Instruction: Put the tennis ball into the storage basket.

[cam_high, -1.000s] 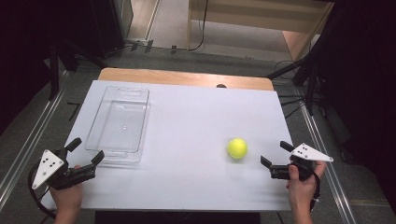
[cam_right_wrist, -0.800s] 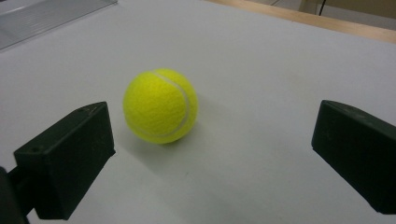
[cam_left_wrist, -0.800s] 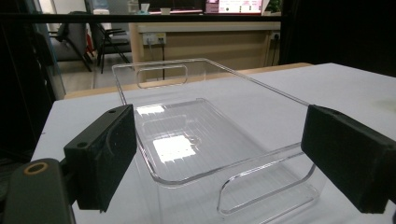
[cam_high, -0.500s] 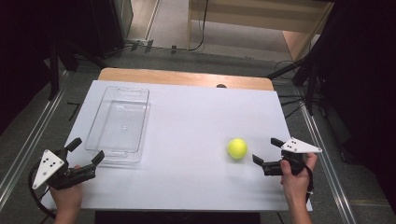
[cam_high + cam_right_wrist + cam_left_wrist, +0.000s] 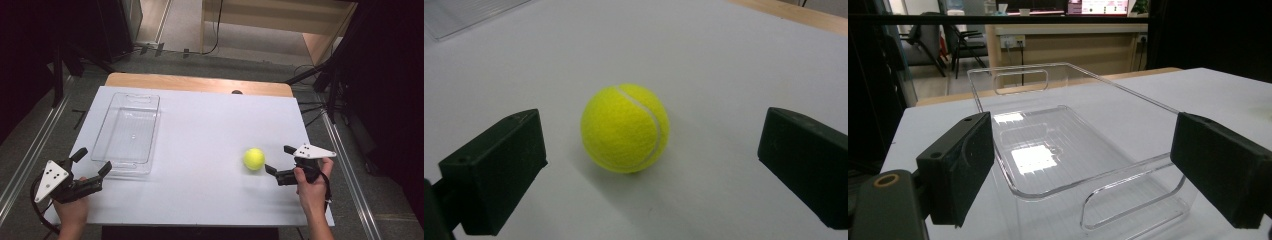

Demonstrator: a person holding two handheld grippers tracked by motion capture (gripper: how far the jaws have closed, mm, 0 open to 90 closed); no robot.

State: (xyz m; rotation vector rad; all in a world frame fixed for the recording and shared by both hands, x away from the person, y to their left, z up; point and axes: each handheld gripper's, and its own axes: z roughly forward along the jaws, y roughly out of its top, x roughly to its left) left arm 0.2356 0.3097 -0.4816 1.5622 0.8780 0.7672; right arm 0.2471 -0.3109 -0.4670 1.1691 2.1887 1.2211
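A yellow tennis ball [image 5: 254, 159] rests on the white tabletop [image 5: 200, 125], right of centre. My right gripper [image 5: 280, 159] is open just to the ball's right, its jaws pointing at it. In the right gripper view the ball [image 5: 625, 128] sits a short way ahead of the spread jaws of the gripper [image 5: 654, 170], untouched. A clear, empty plastic tray [image 5: 127, 131] lies on the left side of the table. My left gripper [image 5: 92, 161] is open at the tray's near left corner. The tray's near handle end [image 5: 1128, 192] lies between that gripper's [image 5: 1088, 160] jaws.
A strip of bare wood [image 5: 200, 84] runs along the table's far edge. Metal rails [image 5: 25, 155] flank the table on the floor at both sides. Cables and black stands [image 5: 325, 75] stand beyond the far corners.
My right gripper has slid left toward the tennis ball and now sits close beside it. The left gripper, the tray and the ball have stayed put.
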